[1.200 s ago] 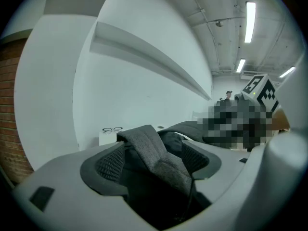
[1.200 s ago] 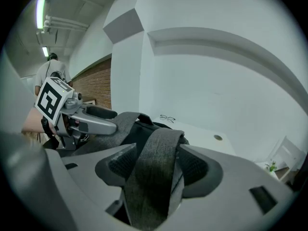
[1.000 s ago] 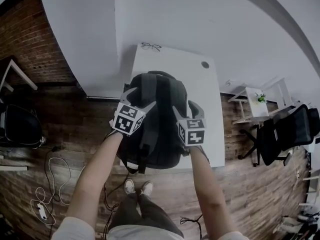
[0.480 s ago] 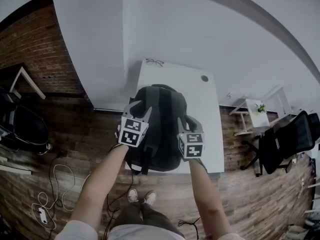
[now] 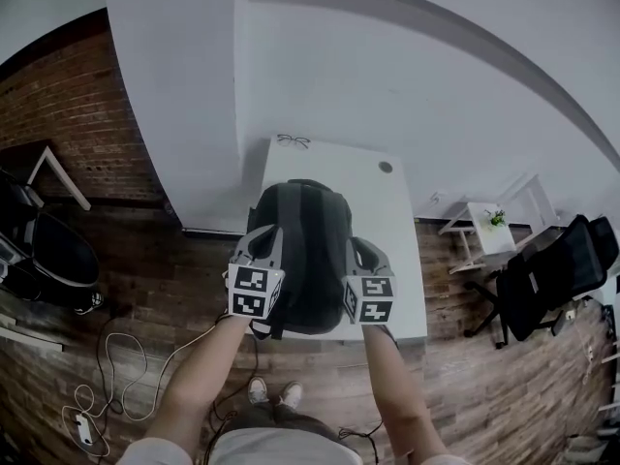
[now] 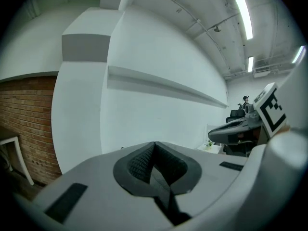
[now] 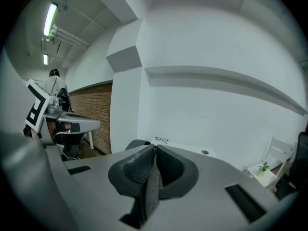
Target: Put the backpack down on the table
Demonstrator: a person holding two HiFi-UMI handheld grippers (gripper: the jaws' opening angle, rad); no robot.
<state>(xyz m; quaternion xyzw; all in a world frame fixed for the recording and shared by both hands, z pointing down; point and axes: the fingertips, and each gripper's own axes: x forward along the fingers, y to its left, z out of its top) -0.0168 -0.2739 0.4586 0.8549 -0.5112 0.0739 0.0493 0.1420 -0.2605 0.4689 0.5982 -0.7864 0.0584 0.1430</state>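
1. Shining from ceiling tubes [image 6: 243,11], washing the white wall [image 6: 159,105] evenly and softly.
2. Looking dim and greyed in the head view, darkening toward the corners.
3. Bending straight lines strongly at every edge.
4. Blurring close up in both gripper views.

Dark cloth backpack [image 5: 305,250], smooth matt white table [image 5: 389,211], rough brick wall [image 5: 77,114], wood-plank floor [image 5: 484,386]

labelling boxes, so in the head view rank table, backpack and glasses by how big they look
1. table
2. backpack, which sits on the table, nearer the camera, and so looks larger than it is
3. glasses, by far the smallest
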